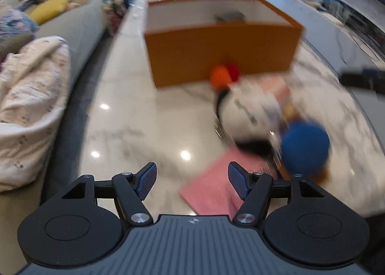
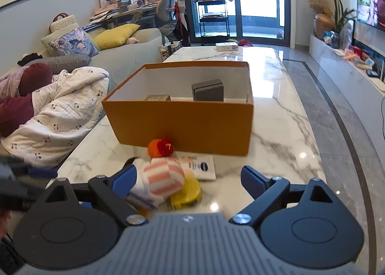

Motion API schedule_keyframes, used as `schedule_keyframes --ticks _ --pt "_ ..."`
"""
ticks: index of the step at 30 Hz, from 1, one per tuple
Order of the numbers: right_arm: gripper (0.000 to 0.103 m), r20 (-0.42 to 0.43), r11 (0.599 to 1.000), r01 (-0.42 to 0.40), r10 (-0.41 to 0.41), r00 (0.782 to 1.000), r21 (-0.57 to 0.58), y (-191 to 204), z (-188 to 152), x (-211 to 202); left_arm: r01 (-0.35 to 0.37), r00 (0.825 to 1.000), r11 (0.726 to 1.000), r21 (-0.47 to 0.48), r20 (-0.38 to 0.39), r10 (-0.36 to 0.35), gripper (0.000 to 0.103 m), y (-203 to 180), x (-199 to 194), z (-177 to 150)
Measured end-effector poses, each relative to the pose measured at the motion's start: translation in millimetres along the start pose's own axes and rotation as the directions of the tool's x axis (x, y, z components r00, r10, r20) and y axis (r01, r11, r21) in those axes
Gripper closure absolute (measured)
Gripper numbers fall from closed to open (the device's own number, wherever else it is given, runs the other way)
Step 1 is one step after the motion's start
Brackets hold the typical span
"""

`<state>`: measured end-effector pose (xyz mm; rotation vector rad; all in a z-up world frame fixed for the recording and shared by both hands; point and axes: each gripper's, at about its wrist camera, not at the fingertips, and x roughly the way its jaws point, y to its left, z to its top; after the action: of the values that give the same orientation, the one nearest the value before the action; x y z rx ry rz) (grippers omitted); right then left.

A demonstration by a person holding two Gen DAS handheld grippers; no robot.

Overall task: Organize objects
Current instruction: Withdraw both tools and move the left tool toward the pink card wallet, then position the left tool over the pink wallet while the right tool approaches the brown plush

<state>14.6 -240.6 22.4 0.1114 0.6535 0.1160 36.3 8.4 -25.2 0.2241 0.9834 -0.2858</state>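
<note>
An open orange cardboard box stands on the marble table; it also shows in the blurred left wrist view. Inside it are a grey box and a smaller box. In front lie an orange and red yarn ball, a pink-striped sock roll, a yellow tape measure and a white card. My right gripper is open just above these. My left gripper is open and empty over a pink cloth, near a blue ball and a white bundle.
A grey sofa with cushions and a white quilt runs along the table's left side. A small white box sits at the table's far end. A TV bench lines the right wall.
</note>
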Motion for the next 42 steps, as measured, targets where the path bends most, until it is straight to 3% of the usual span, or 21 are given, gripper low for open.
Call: schedule_keyframes --ticks 3,8,12,15,18,22,26,34,38,42 --pt "0.009 0.003 1.000 -0.006 0.006 1.000 0.027 -4.8 -6.5 -8.9 0.037 0.999 0.994 0.099 -0.032 -0.034 0.026 -14.7 4.9 -14.9" --pt "0.009 -0.001 0.998 -0.017 0.017 1.000 0.062 -10.9 -13.2 -17.5 0.007 0.998 0.940 0.341 0.062 -0.030 0.026 -51.4 8.9 -23.1" --pt "0.009 -0.001 0.997 -0.021 0.021 1.000 0.072 -13.6 -14.4 -19.4 0.086 0.996 0.925 0.371 -0.022 -0.084 0.026 -57.7 26.7 -24.3" --pt "0.009 0.000 0.997 -0.026 0.026 1.000 0.074 -14.8 -13.4 -19.2 0.036 0.999 0.917 0.397 -0.021 -0.030 0.023 -58.9 37.1 -28.9" --pt "0.009 -0.012 0.997 -0.035 0.036 0.999 0.073 -14.3 -13.3 -15.9 0.040 0.998 0.946 0.321 -0.048 -0.026 0.010 -47.8 47.8 -23.2" --pt "0.009 -0.039 0.998 -0.052 0.054 0.998 0.045 -4.4 -17.3 -8.2 -0.016 0.998 0.982 0.189 -0.058 0.028 0.009 -28.5 52.6 -17.4" --pt "0.009 -0.069 0.998 -0.065 0.065 0.995 -0.001 12.3 -22.9 2.3 -0.103 0.991 0.989 0.108 -0.073 0.111 0.011 -12.7 54.8 -15.2" --pt "0.009 -0.086 0.975 -0.174 0.187 0.979 0.138 33.1 -31.4 32.7 -0.091 0.986 0.994 0.065 -0.134 0.099 0.011 -4.7 40.9 -18.8" --pt "0.009 -0.109 0.975 -0.192 0.204 0.973 0.115 50.8 -31.1 44.8 -0.059 0.980 0.998 0.029 -0.191 0.064 0.011 10.3 36.9 -18.6" --pt "0.009 -0.188 0.988 -0.151 0.151 0.971 0.013 62.1 -39.4 51.7 -0.087 0.968 0.995 0.045 -0.231 0.095 0.011 18.5 37.2 -22.6"
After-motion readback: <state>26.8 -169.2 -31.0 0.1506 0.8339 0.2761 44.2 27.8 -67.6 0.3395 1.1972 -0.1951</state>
